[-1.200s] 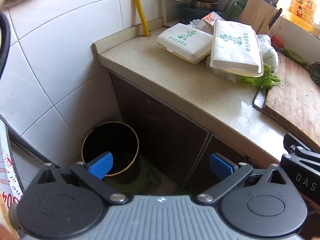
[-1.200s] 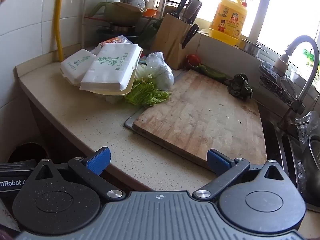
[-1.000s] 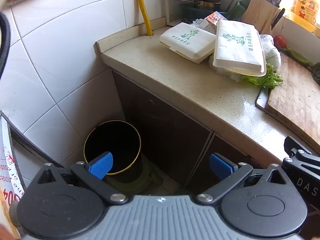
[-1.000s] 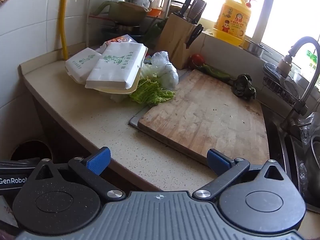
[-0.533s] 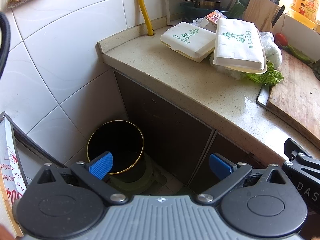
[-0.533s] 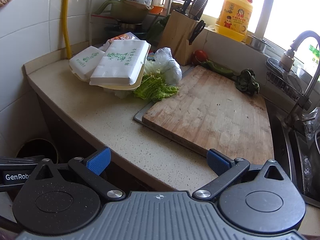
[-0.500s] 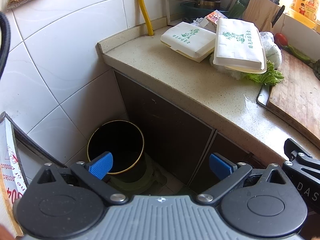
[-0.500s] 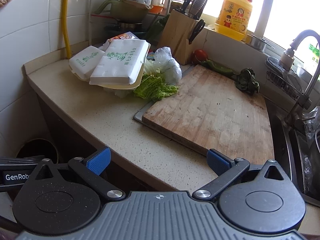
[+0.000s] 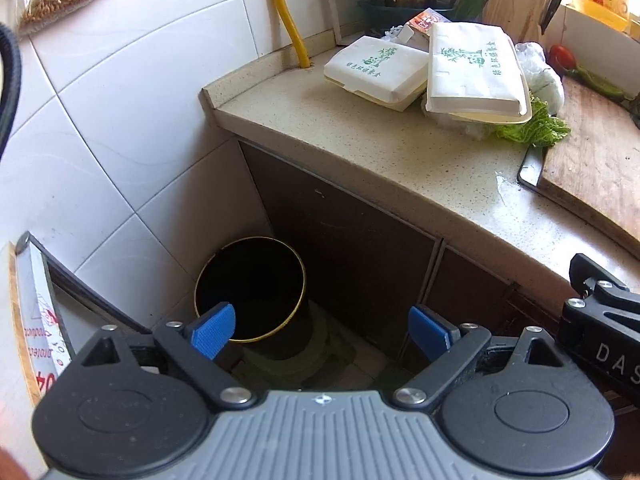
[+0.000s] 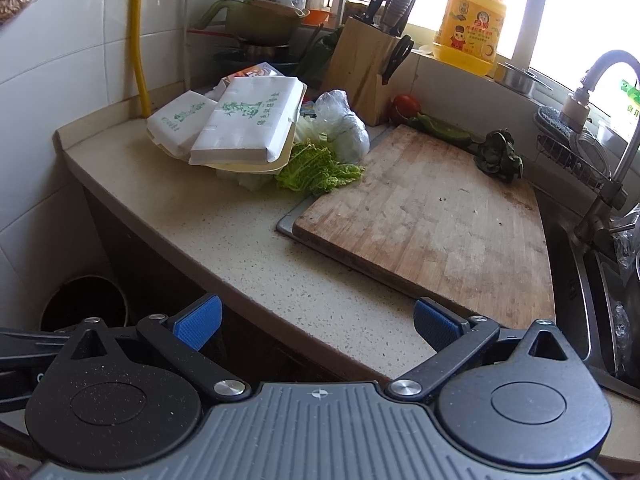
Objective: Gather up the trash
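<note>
Two white foam takeaway boxes with green print lie on the speckled counter: the smaller box (image 9: 376, 70) (image 10: 182, 122) at the left, and the larger box (image 9: 476, 70) (image 10: 250, 126) leaning over a lettuce leaf (image 9: 534, 130) (image 10: 320, 170). A black bin with a gold rim (image 9: 250, 288) (image 10: 82, 304) stands on the floor beside the cabinet. My left gripper (image 9: 322, 330) hangs above the bin, its jaws closing with nothing between them. Near the counter's front edge my right gripper (image 10: 316, 324) stands open and empty.
A wooden cutting board (image 10: 436, 220) covers the counter's right part, with a knife block (image 10: 366, 70), a yellow detergent jug (image 10: 472, 20), a tomato (image 10: 404, 104) and green peppers (image 10: 444, 128) behind it. A faucet (image 10: 608, 100) and a sink (image 10: 592, 288) are at the right. White tiled wall (image 9: 120, 100) borders the left.
The left gripper's blue pads have come a little closer together. Both views have drifted slightly, so the bin and boxes sit further right in the pictures.
</note>
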Motion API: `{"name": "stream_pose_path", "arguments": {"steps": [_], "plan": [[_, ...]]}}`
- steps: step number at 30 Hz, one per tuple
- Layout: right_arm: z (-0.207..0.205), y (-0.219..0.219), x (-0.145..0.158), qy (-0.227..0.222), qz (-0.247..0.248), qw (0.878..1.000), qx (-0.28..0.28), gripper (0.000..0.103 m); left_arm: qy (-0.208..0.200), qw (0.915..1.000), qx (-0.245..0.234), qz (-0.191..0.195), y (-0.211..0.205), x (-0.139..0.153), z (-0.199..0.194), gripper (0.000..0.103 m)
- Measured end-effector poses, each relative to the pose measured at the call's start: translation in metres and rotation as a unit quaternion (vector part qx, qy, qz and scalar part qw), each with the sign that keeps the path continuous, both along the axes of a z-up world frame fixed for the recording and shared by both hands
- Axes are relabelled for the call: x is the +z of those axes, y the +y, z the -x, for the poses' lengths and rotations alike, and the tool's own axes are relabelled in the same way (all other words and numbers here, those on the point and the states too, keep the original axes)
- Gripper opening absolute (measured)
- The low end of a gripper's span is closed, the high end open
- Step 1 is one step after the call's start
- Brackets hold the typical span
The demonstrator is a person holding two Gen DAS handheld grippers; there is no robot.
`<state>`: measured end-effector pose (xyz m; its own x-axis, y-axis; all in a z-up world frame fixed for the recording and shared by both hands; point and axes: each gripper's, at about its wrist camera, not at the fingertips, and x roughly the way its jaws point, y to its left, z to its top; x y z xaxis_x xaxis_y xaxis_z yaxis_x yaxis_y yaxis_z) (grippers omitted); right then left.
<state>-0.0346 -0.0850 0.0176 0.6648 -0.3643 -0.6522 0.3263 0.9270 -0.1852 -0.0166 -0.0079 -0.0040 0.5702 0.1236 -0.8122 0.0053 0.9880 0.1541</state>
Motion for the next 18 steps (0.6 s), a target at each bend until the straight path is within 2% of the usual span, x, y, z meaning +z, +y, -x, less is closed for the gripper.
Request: {"name": "stream_pose_path", "arguments": {"steps": [5, 18], "plan": [[0.000, -0.001, -0.001, 0.001, -0.008, 1.000, 0.000, 0.103, -0.010, 0.9999, 0.004, 0.008, -0.001, 0.000, 0.002, 0.091], [-0.003, -0.002, -0.002, 0.006, -0.014, 1.000, -0.001, 0.103, 0.016, 0.9996, 0.007, 0.023, -0.004, -0.003, -0.009, 0.090]]}}
